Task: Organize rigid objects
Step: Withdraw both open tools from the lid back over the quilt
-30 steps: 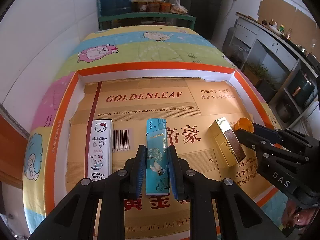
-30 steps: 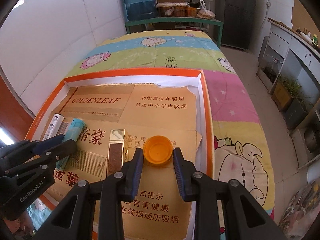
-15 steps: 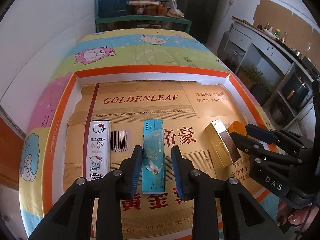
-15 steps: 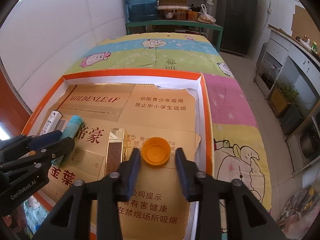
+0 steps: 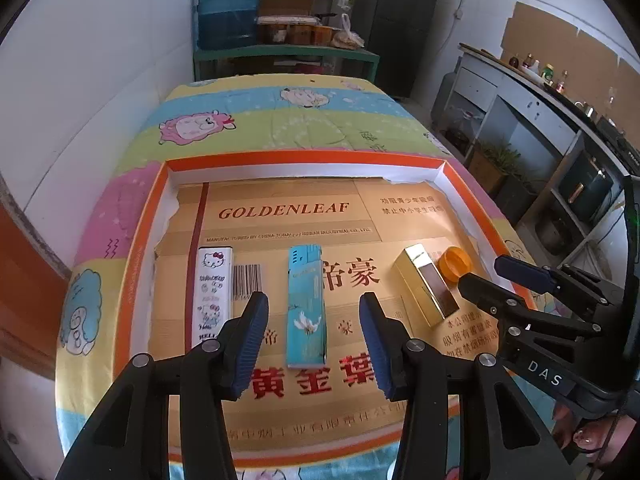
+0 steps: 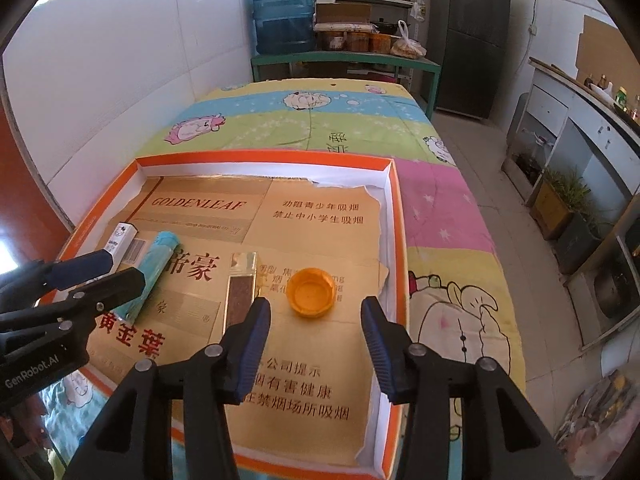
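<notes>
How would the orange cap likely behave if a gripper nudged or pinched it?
The orange cap lies open side up, flat on the cardboard liner, so it would probably slide, not roll. Small and hollow, it looks light. Its round rim might slip from the pads if pinched off-centre.

1. A bed (image 6: 360,128) with a cartoon-print quilt (image 5: 280,120) carries everything.
2. An orange-rimmed shallow box (image 5: 304,157), lined with flattened cardboard (image 5: 280,212), lies directly on the quilt's near end.
</notes>
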A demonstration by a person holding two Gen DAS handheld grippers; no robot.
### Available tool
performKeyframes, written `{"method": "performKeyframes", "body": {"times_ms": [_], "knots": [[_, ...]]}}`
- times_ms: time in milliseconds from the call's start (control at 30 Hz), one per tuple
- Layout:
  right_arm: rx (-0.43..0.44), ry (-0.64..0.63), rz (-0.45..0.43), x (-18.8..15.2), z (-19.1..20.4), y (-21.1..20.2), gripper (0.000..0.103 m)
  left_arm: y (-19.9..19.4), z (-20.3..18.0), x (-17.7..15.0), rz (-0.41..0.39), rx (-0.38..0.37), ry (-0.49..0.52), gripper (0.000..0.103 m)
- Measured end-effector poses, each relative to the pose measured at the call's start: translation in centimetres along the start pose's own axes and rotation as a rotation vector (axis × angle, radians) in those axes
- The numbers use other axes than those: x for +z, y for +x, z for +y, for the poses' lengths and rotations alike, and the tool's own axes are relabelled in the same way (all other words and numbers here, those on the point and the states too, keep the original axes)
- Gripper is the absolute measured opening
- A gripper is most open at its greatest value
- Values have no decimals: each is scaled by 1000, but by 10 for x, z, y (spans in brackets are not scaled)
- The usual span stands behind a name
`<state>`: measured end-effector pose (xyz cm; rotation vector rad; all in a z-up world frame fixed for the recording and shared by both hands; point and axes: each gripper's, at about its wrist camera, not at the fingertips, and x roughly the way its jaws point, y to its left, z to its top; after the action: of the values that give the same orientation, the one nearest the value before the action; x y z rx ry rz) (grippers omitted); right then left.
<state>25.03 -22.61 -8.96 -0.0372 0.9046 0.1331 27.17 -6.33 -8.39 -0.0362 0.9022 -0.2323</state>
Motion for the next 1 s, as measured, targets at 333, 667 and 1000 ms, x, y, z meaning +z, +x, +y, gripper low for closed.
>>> {"method": "performKeyframes", "body": {"times_ms": [333, 667, 1000], "knots": [[5, 5, -16, -5, 6, -19, 47, -27, 11, -8, -31, 18, -38, 49], [46, 25, -16, -20, 13, -43, 47, -58, 12, -21, -58, 41, -25, 49], [63, 47, -25, -35, 15, -71, 47, -86, 12, -31, -86, 32, -14, 49]]}}
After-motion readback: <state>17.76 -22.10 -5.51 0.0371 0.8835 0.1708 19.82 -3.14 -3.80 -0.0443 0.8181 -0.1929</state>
